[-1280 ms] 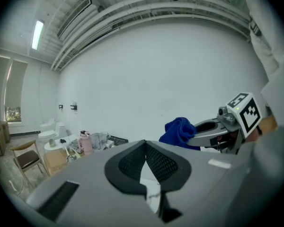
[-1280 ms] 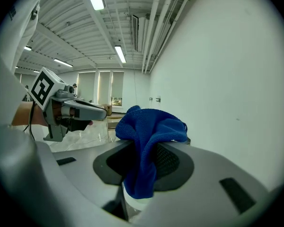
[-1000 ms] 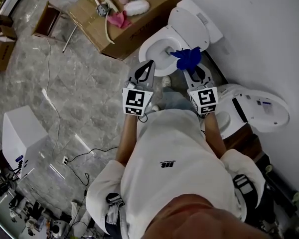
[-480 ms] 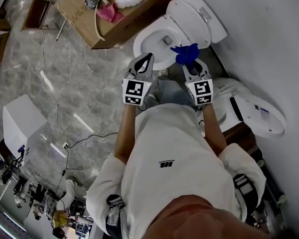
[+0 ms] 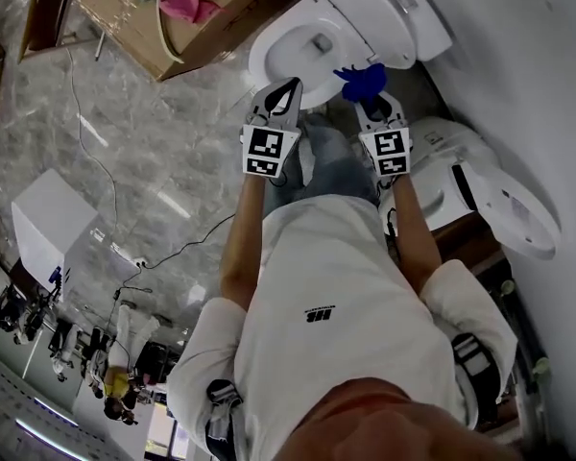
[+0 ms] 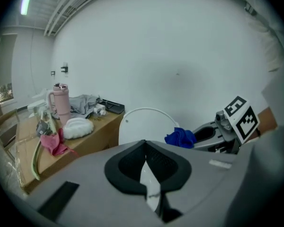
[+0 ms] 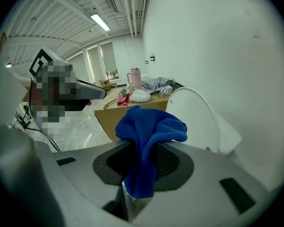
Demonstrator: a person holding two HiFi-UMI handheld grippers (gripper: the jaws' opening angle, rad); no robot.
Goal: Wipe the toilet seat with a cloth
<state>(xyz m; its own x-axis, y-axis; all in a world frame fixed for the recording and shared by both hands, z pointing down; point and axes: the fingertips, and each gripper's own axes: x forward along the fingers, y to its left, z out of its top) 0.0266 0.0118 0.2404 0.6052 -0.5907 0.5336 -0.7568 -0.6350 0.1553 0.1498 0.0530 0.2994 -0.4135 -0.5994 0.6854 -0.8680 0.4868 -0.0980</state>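
Observation:
The white toilet has its seat [image 5: 262,65] down and its lid [image 5: 365,8] raised against the wall. A crumpled blue cloth [image 5: 363,81] hangs over the seat's right rim, and my right gripper [image 5: 367,96] is shut on it. In the right gripper view the blue cloth [image 7: 149,136] bulges out between the jaws, in front of the raised lid [image 7: 196,119]. My left gripper [image 5: 286,88] is shut and empty, hovering over the seat's front edge. In the left gripper view the left gripper [image 6: 144,144] points at the lid [image 6: 142,124], with the cloth [image 6: 180,137] to its right.
A brown cardboard box [image 5: 134,17] left of the toilet carries a pink cloth [image 5: 180,3], a white duster [image 6: 77,127] and a pink tumbler [image 6: 60,100]. A second white toilet [image 5: 490,195] stands at the right by the wall. A white unit [image 5: 43,224] and a cable [image 5: 182,248] are on the marble floor.
The head view has swung, so the toilet now sits higher in frame. Both grippers stay at the toilet's front, and the right one still holds the blue cloth by the right rim.

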